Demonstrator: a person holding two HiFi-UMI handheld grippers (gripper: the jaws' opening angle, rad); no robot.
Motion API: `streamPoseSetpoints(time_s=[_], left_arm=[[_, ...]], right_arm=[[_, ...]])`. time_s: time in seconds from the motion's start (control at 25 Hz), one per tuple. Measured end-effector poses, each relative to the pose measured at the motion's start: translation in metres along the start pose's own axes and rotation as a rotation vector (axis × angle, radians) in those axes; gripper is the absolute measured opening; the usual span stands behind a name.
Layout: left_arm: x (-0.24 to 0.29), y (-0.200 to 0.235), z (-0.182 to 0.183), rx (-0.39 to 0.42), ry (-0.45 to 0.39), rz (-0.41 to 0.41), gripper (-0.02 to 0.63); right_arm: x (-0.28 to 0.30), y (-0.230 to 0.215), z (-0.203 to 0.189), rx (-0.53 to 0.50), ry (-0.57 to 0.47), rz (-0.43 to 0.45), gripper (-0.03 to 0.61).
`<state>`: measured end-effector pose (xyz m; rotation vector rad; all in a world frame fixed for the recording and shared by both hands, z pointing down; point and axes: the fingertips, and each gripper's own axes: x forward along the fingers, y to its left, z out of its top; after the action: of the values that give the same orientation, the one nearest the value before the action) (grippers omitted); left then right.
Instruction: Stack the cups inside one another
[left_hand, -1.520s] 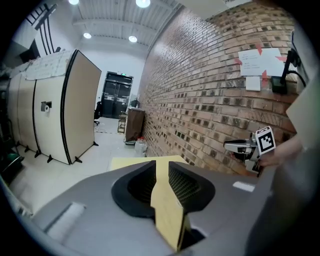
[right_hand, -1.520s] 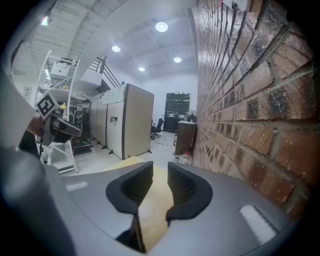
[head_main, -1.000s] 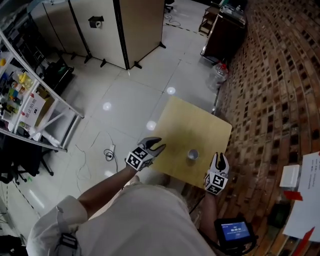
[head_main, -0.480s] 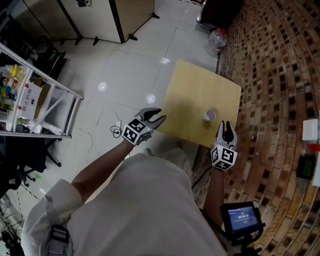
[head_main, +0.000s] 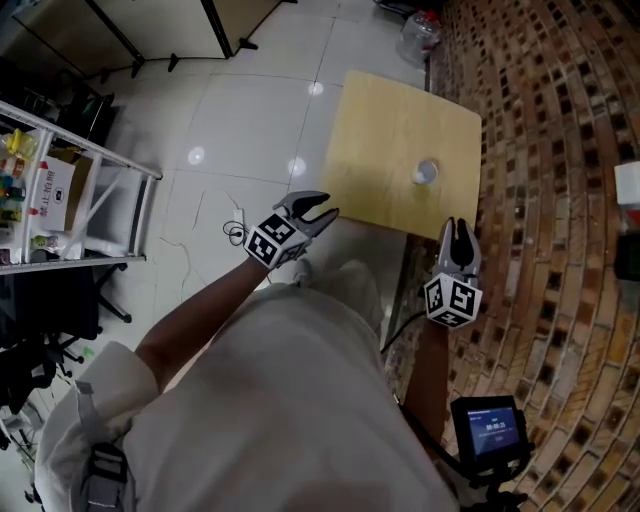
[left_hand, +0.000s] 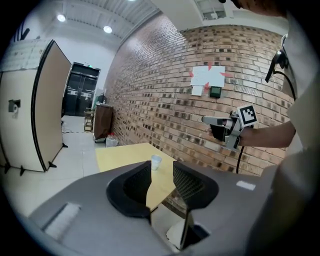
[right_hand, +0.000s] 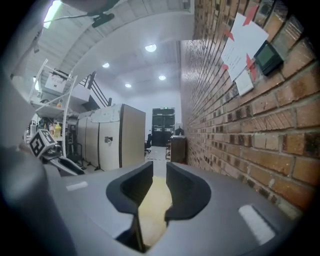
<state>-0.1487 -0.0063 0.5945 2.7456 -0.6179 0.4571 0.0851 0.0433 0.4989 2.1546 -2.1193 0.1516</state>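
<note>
Seen from above, a person in a pale shirt holds a pair of tongs in each hand in front of a small square wooden bench (head_main: 372, 140). The bench stands against a brick wall (head_main: 560, 150) on a glossy tiled floor (head_main: 240, 110).

A single small pale cup (head_main: 426, 172) stands upright on the bench, towards the wall side. Whether other cups are nested inside it cannot be made out.

The left tongs (head_main: 322, 208) hover just off the bench's near left corner, well apart from the cup. Their jaws stand apart with nothing between them; the cup shows only in the distance through the gap.

The right tongs (head_main: 458, 228) hang by the near right corner, close to the wall and pointing along it. Their jaws are also parted and empty, with only the bench top showing beyond them.

A metal shelf rack (head_main: 70, 190) with boxes stands at the left. Beige partition panels (head_main: 165, 25) stand further back. A small lit screen (head_main: 490, 428) sits at the lower right.
</note>
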Motion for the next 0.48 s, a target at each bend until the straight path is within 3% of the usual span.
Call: streamPoseSetpoints(time_s=[0.28, 0.48], left_arm=[[-0.011, -0.040, -0.009, -0.010, -0.009, 0.036, 0.153], [-0.025, -0.090, -0.004, -0.017, -0.037, 0.048, 0.152]], right_arm=[[-0.045, -0.013, -0.013, -0.019, 0.004, 0.027, 0.086], [-0.099, -0.019, 0.008, -0.079, -0.035, 0.046, 0.084]])
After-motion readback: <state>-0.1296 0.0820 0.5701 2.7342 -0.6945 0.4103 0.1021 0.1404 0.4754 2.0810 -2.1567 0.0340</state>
